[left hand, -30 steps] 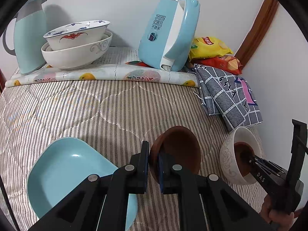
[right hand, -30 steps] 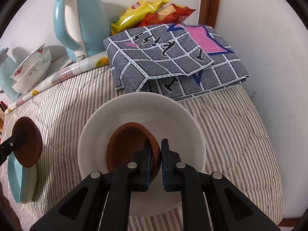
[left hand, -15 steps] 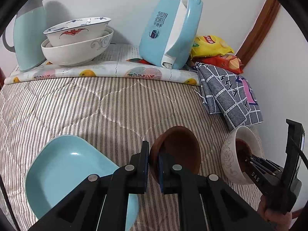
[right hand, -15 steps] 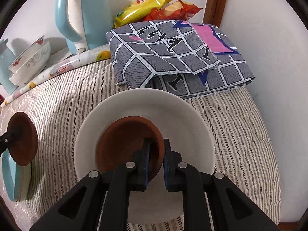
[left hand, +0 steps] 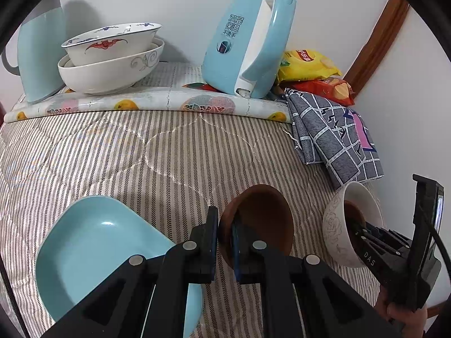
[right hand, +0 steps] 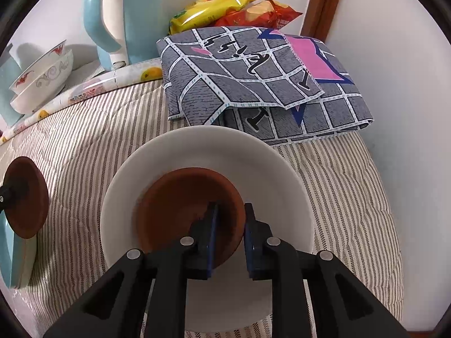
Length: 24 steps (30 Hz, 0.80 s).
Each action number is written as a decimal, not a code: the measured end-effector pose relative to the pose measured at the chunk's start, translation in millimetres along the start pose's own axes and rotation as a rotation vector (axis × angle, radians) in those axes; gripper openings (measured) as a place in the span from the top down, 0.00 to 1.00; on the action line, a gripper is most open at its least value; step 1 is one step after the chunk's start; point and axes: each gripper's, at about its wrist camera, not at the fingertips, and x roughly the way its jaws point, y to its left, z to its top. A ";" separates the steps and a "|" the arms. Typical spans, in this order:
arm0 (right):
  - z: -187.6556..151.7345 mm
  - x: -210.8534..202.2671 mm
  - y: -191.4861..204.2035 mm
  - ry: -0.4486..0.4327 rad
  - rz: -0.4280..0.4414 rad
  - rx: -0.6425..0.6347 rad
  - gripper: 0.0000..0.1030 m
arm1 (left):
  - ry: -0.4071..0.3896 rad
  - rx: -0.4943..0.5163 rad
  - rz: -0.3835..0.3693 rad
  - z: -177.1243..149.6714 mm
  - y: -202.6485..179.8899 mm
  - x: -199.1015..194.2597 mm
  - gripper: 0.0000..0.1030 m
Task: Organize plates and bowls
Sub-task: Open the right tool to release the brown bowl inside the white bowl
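My left gripper is shut on the rim of a brown saucer, held tilted above the striped bed cover beside a light blue plate. In the right wrist view a second brown saucer lies inside a white bowl. My right gripper straddles its near rim. Its jaws are opening, and a gap shows between the pads and the rim. The left wrist view shows the right gripper reaching into that white bowl.
Two stacked patterned bowls, a blue jug and a blue kettle stand on a fruit-print mat at the back. A folded grey checked cloth and snack bags lie beyond the white bowl, near the wall.
The right jaws have parted from the brown saucer, which has settled flatter in the white bowl. The left gripper and its saucer have stayed put.
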 end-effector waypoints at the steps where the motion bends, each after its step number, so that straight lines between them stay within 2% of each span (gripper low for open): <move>1: -0.4 0.4 0.6 0.004 -0.002 -0.006 0.81 | 0.000 -0.001 -0.001 0.0 0.0 0.1 0.91; 11: 1.1 0.7 0.8 0.004 0.007 -0.006 0.78 | -0.002 -0.007 -0.006 -0.2 1.3 -4.2 0.91; 14: 0.7 -2.5 -0.5 -0.004 0.007 0.004 0.69 | 0.006 -0.006 -0.012 -1.5 1.2 -4.4 0.91; 20: -1.2 -6.3 -0.6 -0.009 0.011 0.007 0.67 | 0.000 -0.009 -0.015 -3.3 0.9 -8.0 0.91; 23: -2.4 -10.3 -1.6 -0.019 0.010 0.010 0.62 | -0.004 -0.006 -0.015 -3.4 0.7 -10.7 0.91; 24: -2.4 -11.5 -1.8 -0.021 0.013 0.010 0.57 | -0.006 -0.008 -0.016 -3.3 1.1 -11.7 0.91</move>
